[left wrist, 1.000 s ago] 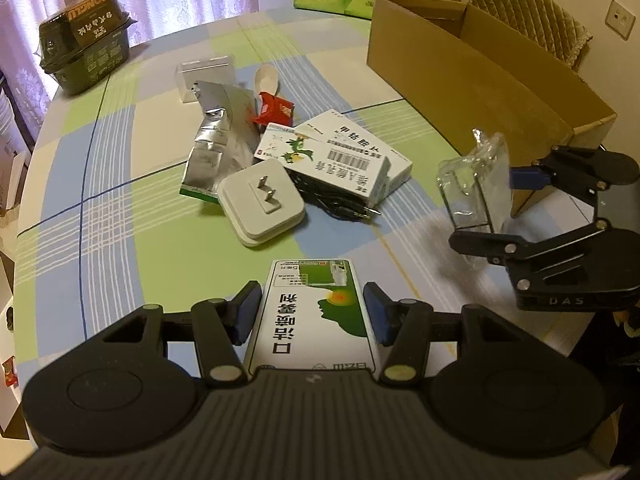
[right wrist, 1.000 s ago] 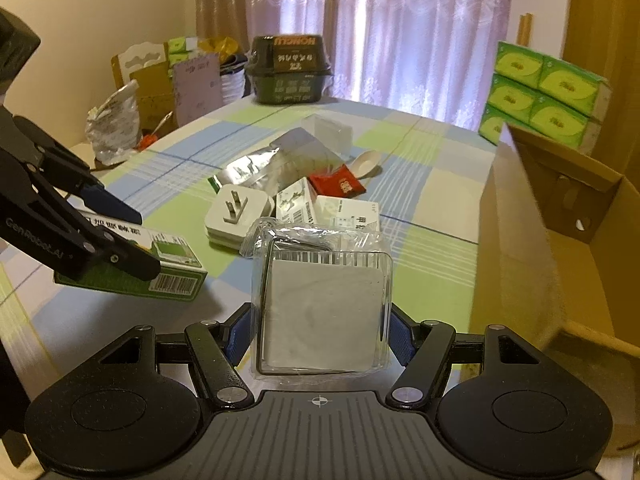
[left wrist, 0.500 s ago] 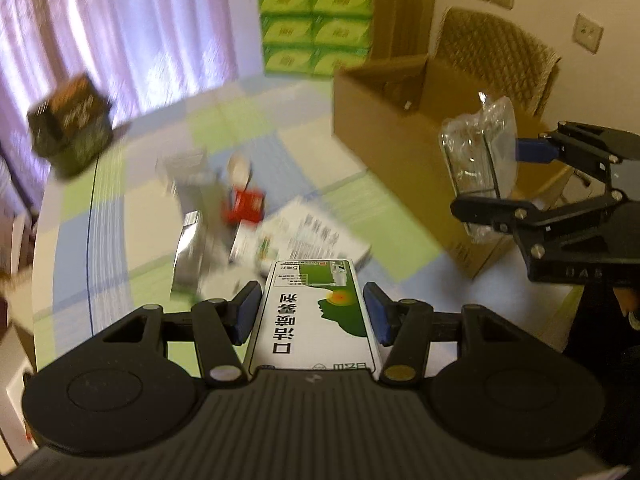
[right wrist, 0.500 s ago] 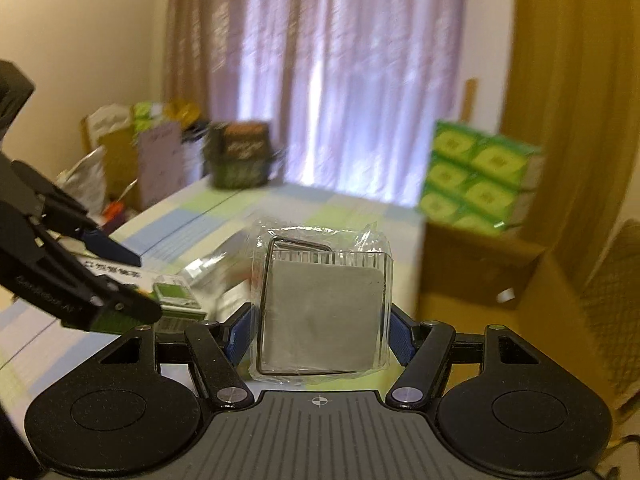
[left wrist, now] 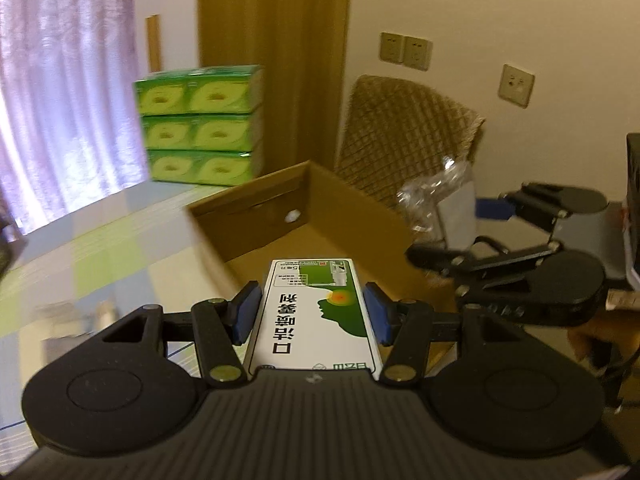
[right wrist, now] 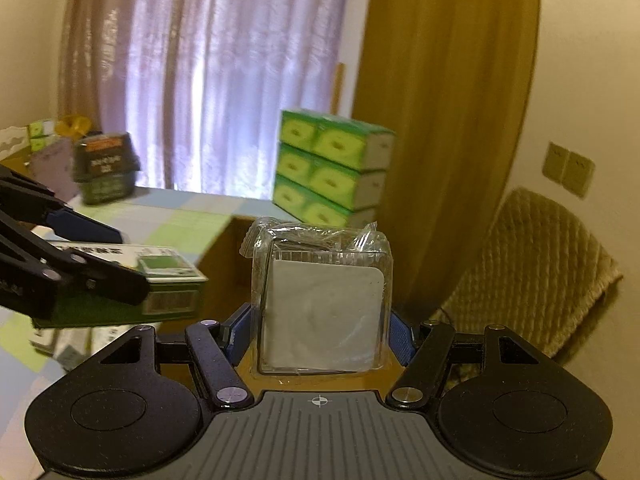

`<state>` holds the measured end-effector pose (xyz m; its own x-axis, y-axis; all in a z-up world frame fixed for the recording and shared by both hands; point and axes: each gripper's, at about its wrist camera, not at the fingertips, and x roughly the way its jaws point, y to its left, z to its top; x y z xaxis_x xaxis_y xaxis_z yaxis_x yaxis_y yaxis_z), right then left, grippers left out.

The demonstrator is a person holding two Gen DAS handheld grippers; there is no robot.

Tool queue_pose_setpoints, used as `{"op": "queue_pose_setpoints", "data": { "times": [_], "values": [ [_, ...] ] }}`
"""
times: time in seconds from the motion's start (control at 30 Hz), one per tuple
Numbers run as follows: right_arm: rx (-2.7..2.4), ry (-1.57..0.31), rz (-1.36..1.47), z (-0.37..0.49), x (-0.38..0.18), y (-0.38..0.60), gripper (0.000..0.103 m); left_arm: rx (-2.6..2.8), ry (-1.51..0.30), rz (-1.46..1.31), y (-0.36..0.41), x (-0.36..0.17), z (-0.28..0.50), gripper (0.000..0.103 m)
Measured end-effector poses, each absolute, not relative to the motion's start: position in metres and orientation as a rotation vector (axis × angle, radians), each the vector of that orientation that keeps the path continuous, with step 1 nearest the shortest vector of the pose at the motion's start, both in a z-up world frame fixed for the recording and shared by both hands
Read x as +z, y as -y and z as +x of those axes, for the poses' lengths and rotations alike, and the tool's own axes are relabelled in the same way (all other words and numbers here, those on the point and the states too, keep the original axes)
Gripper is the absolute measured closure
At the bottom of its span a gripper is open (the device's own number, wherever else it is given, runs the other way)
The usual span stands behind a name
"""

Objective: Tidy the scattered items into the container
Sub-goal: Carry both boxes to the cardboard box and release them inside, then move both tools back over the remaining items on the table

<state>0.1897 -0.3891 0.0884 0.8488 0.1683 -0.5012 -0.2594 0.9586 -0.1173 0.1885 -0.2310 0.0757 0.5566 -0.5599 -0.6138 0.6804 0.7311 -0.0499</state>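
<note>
Checked surface [left wrist: 100, 256] carries a cardboard box [left wrist: 320, 216] at the far right. Left tongs [left wrist: 312, 314] grasp a green-white carton [left wrist: 316, 316], right tongs [right wrist: 320, 332] a clear packet [right wrist: 320, 300], both over it; next, release inside.

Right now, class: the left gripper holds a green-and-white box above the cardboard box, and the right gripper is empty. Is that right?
Not quite. The right gripper is not empty: the right wrist view shows it shut on a clear plastic packet. The left gripper does hold the green-and-white box above the cardboard box.
</note>
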Motion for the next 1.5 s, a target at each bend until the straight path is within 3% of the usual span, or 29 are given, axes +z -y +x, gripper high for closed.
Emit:
{"op": "queue_pose_setpoints", "data": {
  "times": [0.27, 0.37, 0.73, 1.2, 1.23, 1.27, 1.5],
  "values": [
    [0.201, -0.552, -0.174, 0.206, 0.068, 0.416, 0.033, -0.76, -0.648, 0.21, 0.271, 0.036, 0.204, 0.052],
    [0.203, -0.562, -0.173, 0.207, 0.061, 0.42, 0.033, -0.743, -0.645, 0.218, 0.272, 0.028, 0.208, 0.043],
    [0.257, -0.577, -0.175, 0.217, 0.056, 0.409, 0.033, -0.661, -0.635, 0.195, 0.226, 0.035, 0.19, 0.028],
    [0.298, -0.616, -0.2, 0.232, 0.046, 0.392, 0.032, -0.619, -0.656, 0.154, 0.198, 0.032, 0.169, 0.024],
    [0.301, -0.611, -0.206, 0.233, 0.046, 0.391, 0.026, -0.619, -0.655, 0.154, 0.198, 0.032, 0.169, 0.024],
    [0.3, -0.603, -0.213, 0.233, 0.047, 0.39, 0.0, -0.618, -0.653, 0.155, 0.198, 0.032, 0.169, 0.023],
    [0.263, -0.527, -0.15, 0.222, 0.065, 0.405, 0.0, -0.596, -0.647, 0.144, 0.189, 0.032, 0.164, 0.021]
  ]
}}
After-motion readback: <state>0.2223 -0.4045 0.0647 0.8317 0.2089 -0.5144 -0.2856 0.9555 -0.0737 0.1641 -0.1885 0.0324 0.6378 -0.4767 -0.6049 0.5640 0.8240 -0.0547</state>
